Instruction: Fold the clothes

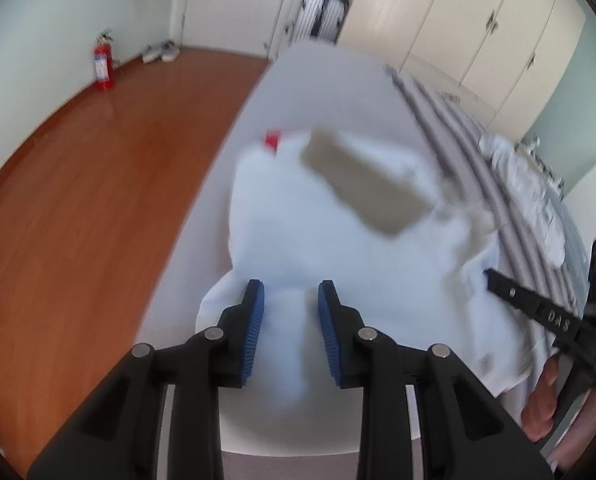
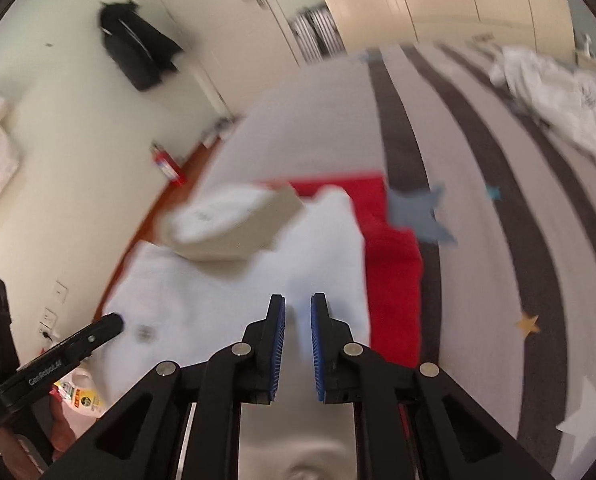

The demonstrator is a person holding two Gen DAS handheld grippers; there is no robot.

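Striped bed (image 2: 478, 240) under white garment (image 2: 226, 300)

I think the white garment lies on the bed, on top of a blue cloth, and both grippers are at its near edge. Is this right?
Not quite. The cloth under the white garment is red, not blue, as the right wrist view shows. The rest holds: bed, left gripper, right gripper.

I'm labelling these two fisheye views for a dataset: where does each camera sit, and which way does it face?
Left wrist: rides the left gripper, looking down along its blue-padded fingers at the white cloth garment on the bed; the right gripper and a hand show at right.
Right wrist: rides the right gripper, facing down over the same garment and the red cloth; the left gripper enters at left.
Shared: garment, striped bedsheet, red fire extinguisher.
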